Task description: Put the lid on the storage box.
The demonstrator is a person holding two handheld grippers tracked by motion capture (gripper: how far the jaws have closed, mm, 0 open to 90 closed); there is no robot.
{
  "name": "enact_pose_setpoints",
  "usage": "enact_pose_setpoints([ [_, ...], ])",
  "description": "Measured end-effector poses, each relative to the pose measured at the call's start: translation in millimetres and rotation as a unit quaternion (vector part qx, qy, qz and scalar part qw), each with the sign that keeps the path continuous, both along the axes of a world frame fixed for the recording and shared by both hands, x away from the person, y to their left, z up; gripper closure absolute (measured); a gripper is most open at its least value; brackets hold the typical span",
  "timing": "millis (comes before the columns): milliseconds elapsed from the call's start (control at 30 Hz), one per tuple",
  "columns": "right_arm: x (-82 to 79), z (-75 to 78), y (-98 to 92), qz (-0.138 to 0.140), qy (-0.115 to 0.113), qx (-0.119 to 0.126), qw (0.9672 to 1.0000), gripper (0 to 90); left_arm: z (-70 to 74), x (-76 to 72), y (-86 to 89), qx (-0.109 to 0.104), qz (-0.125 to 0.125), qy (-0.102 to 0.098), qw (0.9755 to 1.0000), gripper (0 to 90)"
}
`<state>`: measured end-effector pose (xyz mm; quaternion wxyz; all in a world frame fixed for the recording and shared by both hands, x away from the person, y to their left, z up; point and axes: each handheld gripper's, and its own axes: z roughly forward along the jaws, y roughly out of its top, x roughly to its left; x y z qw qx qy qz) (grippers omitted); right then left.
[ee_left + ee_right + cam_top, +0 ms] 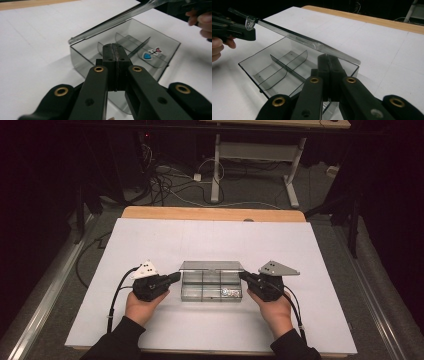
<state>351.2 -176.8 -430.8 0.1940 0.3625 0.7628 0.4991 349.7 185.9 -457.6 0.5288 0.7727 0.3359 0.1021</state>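
Note:
A clear grey plastic box (200,292) with inner dividers sits mid-table, its lid (211,265) raised. My left gripper (177,276) is at the box's left end, jaws shut with nothing visible between them. In the left gripper view its tips (114,50) hang over the near wall of the box (82,62), below the lid (112,21). My right gripper (242,276) is at the right end, also shut. Its tips (328,58) sit just under the lid (307,41), over the box (272,75). A small colourful sticker (151,53) lies in one compartment.
The box rests on a white sheet (150,240) covering a wooden table (215,213). Open white surface surrounds the box on all sides. Beyond the far edge, cables (165,182) and a desk frame (216,170) stand on the floor.

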Motion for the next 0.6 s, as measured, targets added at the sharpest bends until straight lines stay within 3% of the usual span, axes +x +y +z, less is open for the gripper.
enact_pose_setpoints([
  [233, -6.5, -5.5, -3.4, 0.001, 0.002, 0.002, 1.0000, 90.0, 1.6, -10.4, -5.7, -0.003, -0.018, 0.002, 0.9998, 87.6],
  [600, -15.1, -20.0, -6.1, -0.001, 0.009, -0.007, 0.9999, 90.0, -3.5, -19.8, -9.4, 0.001, -0.018, 0.007, 0.9998, 87.5],
])
